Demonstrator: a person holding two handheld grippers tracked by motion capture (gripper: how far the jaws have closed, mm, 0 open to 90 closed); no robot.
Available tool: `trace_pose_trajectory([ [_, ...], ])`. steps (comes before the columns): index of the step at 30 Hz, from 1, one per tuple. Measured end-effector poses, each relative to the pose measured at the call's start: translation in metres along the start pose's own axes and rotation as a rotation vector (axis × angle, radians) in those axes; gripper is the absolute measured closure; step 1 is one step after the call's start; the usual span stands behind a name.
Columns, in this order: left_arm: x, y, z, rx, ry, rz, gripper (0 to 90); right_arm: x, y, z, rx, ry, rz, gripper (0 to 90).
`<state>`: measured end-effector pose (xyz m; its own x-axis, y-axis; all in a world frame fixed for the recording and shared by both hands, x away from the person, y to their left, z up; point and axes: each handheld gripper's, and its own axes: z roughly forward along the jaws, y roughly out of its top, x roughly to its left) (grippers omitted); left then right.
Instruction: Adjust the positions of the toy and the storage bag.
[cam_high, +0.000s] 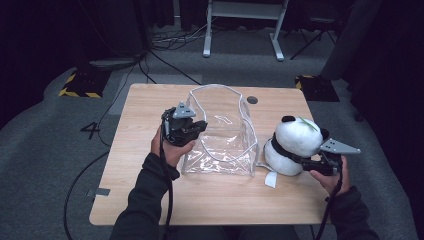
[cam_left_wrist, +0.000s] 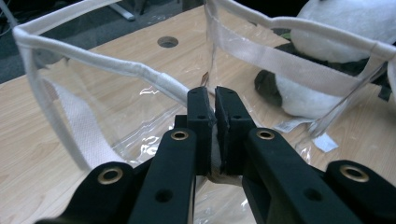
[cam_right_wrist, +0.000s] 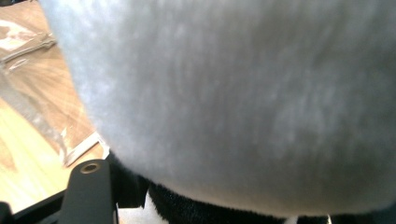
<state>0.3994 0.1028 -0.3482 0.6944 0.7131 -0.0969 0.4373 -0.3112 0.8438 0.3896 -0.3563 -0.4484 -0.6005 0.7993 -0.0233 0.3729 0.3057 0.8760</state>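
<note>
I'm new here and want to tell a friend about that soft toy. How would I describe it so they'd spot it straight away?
Start at the wooden table and find the clear plastic bag standing open in the middle. Just to its right sits the plush panda, with the right gripper at its neck. It is the only soft, black-and-white, rounded thing there, with a green leaf on its head.

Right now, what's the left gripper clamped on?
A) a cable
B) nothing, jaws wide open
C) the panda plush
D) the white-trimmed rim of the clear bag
D. In the left gripper view the left gripper has its jaws pressed together on the white-trimmed edge of the clear bag; the high view shows it at the bag's left wall, while the panda plush sits on the other side of the bag, by the right gripper.
</note>
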Motion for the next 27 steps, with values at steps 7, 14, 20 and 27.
trace_pose_trajectory([
  [7, -0.003, 0.007, 0.014, -0.027, -0.021, -0.019, 85.2, -0.001, 0.004, 0.008, -0.003, -0.023, 0.005, 34.1],
  [14, -0.004, 0.016, 0.019, -0.035, 0.011, -0.008, 85.5, 0.0, 0.006, 0.012, -0.001, -0.039, 0.001, 32.4],
  [20, 0.004, 0.004, -0.003, -0.02, 0.056, 0.0, 82.0, 0.0, 0.006, 0.009, 0.012, -0.028, -0.001, 24.7],
  [27, 0.005, -0.008, -0.019, -0.04, 0.061, 0.021, 61.7, 0.005, 0.007, 0.003, 0.016, -0.013, -0.015, 17.2],
])
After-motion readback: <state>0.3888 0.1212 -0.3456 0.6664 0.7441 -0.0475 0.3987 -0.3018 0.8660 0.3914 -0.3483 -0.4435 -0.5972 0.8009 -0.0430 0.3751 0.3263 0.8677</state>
